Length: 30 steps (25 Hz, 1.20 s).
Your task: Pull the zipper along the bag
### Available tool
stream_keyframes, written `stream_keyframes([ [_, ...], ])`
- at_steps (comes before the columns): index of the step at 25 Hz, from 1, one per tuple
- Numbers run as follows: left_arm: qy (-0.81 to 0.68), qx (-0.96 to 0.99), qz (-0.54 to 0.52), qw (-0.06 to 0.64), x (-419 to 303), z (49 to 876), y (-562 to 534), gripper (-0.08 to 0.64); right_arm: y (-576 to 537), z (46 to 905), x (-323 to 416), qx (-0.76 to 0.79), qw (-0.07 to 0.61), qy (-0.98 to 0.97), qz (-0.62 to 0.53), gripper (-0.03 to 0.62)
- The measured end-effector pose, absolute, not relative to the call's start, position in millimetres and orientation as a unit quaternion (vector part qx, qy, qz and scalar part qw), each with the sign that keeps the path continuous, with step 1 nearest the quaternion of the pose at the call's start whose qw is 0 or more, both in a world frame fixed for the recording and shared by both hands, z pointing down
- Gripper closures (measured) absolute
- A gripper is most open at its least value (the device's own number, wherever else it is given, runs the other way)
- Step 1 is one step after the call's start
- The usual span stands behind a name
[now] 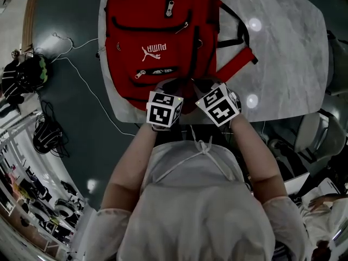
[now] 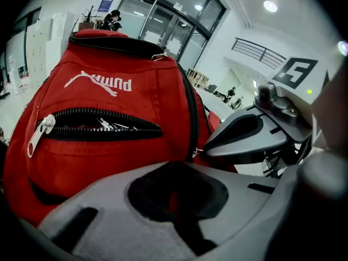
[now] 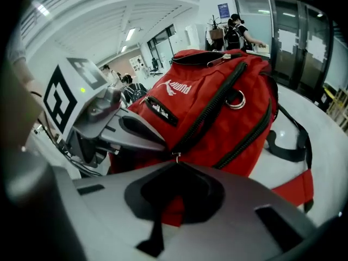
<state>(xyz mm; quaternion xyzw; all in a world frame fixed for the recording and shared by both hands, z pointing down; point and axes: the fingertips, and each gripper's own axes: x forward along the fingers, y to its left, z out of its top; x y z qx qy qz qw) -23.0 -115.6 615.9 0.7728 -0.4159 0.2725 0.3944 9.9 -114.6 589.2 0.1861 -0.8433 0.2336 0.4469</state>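
A red backpack (image 1: 163,37) lies on the marble table (image 1: 283,48) with its base toward me. Its front pocket zipper (image 2: 100,125) stands open, silver pull (image 2: 39,135) at the left end. Both grippers meet at the bag's near end. My right gripper (image 3: 176,165) is shut, and the small metal zipper pull (image 3: 175,156) of the long black side zipper (image 3: 212,110) sits right at its tips. My left gripper (image 2: 179,165) is shut too, with red bag fabric showing between its jaws, just beside the right gripper (image 2: 255,135). From above, the left gripper (image 1: 173,85) and right gripper (image 1: 200,85) nearly touch.
Black shoulder straps (image 1: 239,31) trail off the bag's right side onto the table. White cables (image 1: 81,75) and black gear (image 1: 24,75) lie on the dark floor to the left. A chair (image 1: 315,135) stands at the right. People stand far off by glass doors (image 3: 239,31).
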Motion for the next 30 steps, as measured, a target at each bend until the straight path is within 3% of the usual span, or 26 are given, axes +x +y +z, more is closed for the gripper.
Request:
stream_keyframes([
  [10, -0.414, 0.774, 0.28, 0.39, -22.2, 616.5, -116.0, 0.54, -120.8, 586.1, 14.3, 0.151, 0.494, -0.845, 0.141, 0.565],
  [30, -0.413, 0.761, 0.293, 0.405, -23.0, 617.4, -115.5, 0.54, -172.4, 556.9, 24.8, 0.175, 0.51, -0.842, 0.023, 0.566],
])
